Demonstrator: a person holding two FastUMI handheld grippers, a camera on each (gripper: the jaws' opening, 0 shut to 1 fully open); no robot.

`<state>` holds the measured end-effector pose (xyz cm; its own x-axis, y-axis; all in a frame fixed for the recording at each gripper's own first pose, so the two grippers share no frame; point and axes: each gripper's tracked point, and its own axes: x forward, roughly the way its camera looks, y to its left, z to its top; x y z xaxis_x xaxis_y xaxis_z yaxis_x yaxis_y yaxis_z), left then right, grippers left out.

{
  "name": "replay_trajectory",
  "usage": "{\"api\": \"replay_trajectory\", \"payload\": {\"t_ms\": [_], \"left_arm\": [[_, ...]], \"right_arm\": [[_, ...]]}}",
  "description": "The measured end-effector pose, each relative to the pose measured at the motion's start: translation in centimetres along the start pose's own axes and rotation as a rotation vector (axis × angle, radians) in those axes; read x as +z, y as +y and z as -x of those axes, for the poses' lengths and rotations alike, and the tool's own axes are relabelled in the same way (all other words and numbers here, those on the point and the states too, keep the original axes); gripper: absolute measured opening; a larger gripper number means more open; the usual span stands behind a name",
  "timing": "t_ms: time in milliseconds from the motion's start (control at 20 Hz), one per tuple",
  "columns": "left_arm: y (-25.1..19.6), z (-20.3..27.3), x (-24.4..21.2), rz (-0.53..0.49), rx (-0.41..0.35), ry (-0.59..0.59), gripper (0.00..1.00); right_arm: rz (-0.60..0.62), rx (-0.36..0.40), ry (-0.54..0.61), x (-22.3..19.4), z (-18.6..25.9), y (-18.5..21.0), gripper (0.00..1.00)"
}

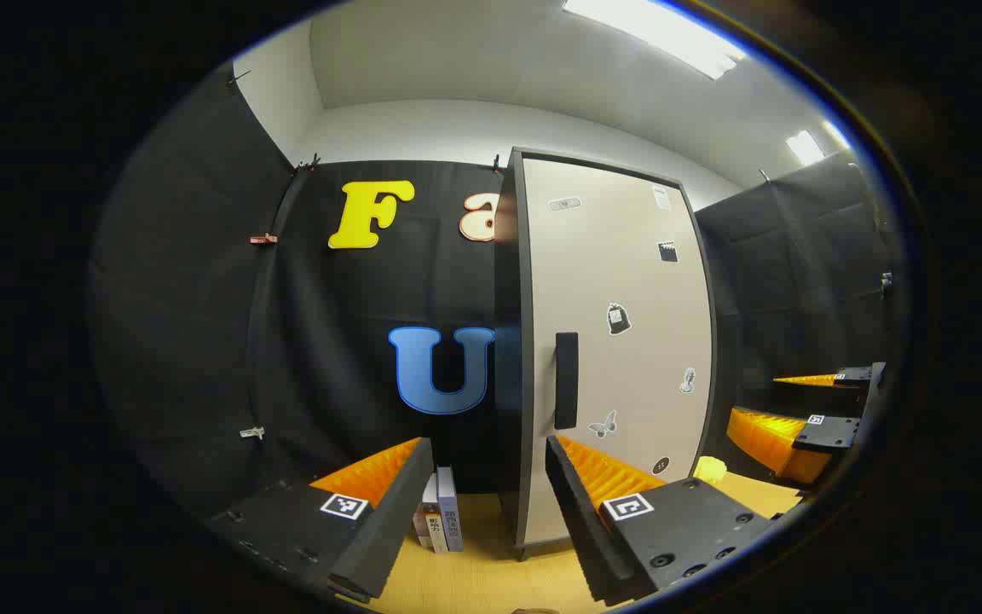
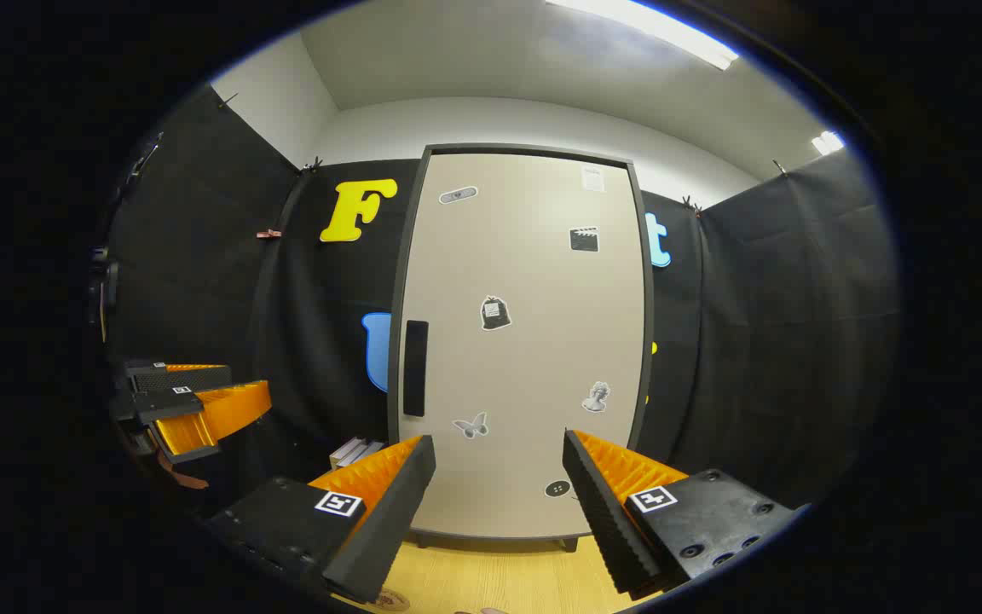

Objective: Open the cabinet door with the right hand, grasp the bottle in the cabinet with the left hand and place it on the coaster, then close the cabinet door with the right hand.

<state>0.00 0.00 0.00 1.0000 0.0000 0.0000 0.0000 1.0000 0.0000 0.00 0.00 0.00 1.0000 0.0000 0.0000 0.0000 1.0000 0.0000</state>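
Black cloth walls the booth behind a wooden bench. Cabinet stands upright on it, door shut, dark handle at the door's left edge. Left hand-held gripper wide, holding nothing. Right hand-held gripper wide, facing the door, apart from it. Books beside the cabinet.
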Motion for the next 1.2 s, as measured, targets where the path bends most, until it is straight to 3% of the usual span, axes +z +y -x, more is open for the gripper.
{"api": "replay_trajectory", "payload": {"t_ms": [1200], "left_arm": [[1.1, -0.4, -0.9, -0.008, 0.002, 0.011, 0.85]], "right_arm": [[-0.049, 0.008, -0.017, 0.8, -0.3, 0.6, 0.98]]}}
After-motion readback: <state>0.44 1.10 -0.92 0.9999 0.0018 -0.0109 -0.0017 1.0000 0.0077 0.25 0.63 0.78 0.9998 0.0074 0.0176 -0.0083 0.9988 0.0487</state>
